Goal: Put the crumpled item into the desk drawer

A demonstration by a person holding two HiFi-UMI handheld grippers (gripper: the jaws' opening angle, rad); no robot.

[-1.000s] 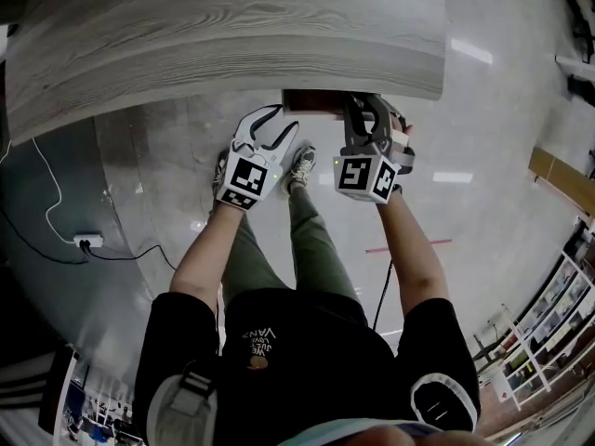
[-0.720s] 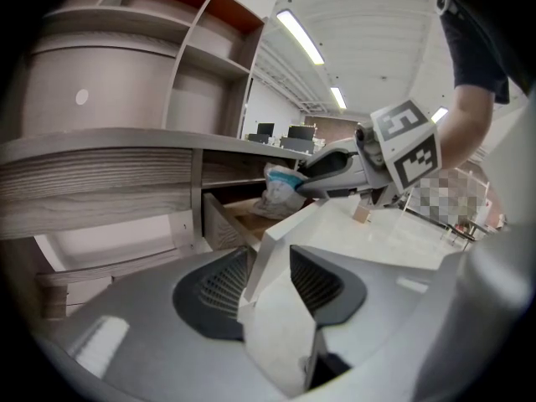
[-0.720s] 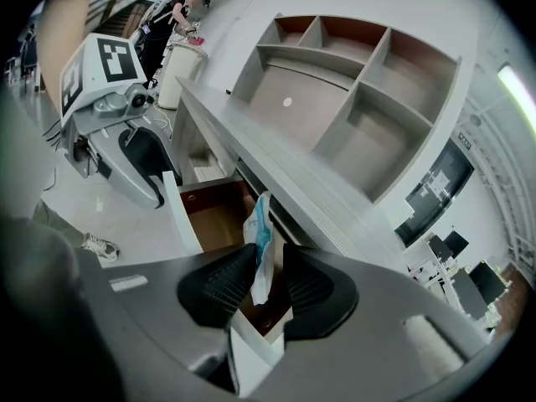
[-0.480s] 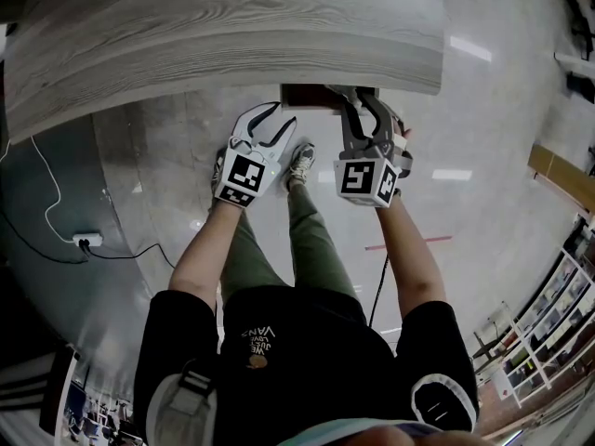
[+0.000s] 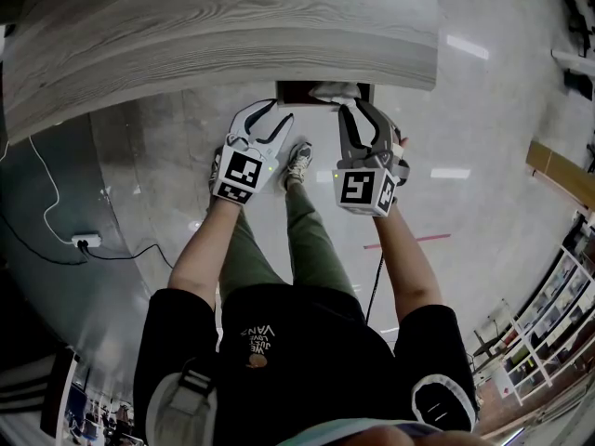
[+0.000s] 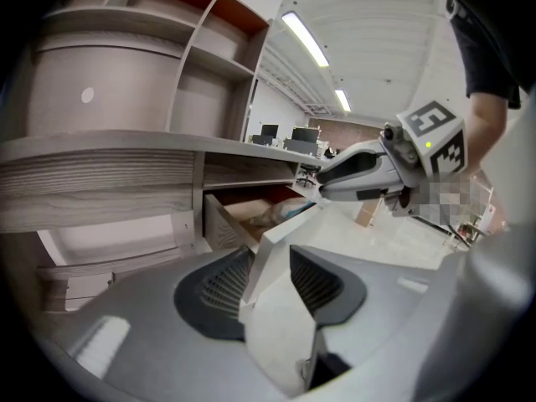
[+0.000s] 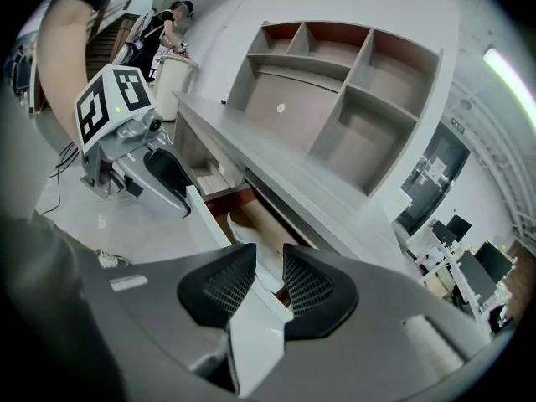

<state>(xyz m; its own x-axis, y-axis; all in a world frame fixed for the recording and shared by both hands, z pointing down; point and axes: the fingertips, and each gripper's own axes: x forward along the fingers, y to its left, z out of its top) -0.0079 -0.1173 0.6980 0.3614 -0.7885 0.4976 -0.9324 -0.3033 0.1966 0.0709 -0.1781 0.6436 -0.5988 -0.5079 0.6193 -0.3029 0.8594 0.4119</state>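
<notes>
The desk drawer [image 5: 296, 94] stands pulled out under the wood-grain desk top [image 5: 223, 35]. A white crumpled item [image 5: 335, 91] lies inside it, also seen as the item [image 7: 249, 239] and the item [image 6: 282, 213] in the two gripper views. My right gripper [image 5: 361, 111] hangs just in front of the drawer, open and empty, with the drawer's white front panel [image 7: 219, 229] in line with its jaws. My left gripper [image 5: 271, 114] is open at the drawer's left corner, the front panel [image 6: 289, 229] running between its fingers. Each gripper sees the other: the right gripper [image 6: 328, 178] and the left gripper [image 7: 177, 193].
A shelf unit [image 7: 335, 99] with several cubbies stands on the desk. A second, lower compartment [image 7: 201, 170] shows left of the drawer. The person's legs and shoes [image 5: 299, 161] are on the glossy floor below. A cable and power strip [image 5: 85, 242] lie at the left. A person [image 7: 163, 23] stands far off.
My right gripper has drawn back out of the drawer toward the person, and the white crumpled item now lies uncovered inside. The left gripper has edged up toward the drawer's left corner.
</notes>
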